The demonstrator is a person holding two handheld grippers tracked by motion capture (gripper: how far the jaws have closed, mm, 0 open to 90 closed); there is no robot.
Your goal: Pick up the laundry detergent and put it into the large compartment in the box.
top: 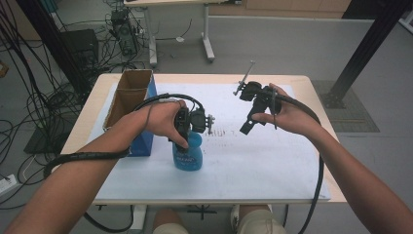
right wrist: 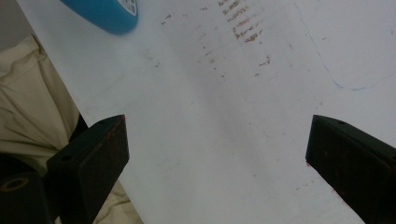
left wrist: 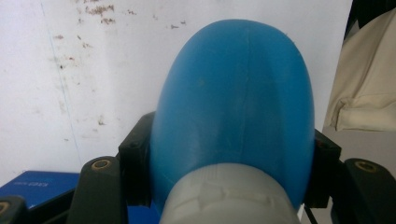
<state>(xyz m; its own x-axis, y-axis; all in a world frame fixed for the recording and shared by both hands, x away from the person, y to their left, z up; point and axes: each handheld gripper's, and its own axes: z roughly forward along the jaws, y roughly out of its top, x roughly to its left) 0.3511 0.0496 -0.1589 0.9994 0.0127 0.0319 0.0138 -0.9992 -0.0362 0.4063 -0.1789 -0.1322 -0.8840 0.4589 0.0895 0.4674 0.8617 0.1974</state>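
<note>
Left gripper [top: 191, 127] jaws clamped on blue bottle [top: 188, 152] (label unreadable), right gripper [right wrist: 217, 154] jaws apart

Smooth blue plastic bottle [left wrist: 233, 98]; stained white paper sheet [right wrist: 224, 116]

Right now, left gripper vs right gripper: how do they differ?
The left gripper is shut on the blue bottle; the right gripper stands wide open, holding nothing. The left sits low at the bottle, the right is held up over the white mat. Both have black jaws and trailing cables.
</note>
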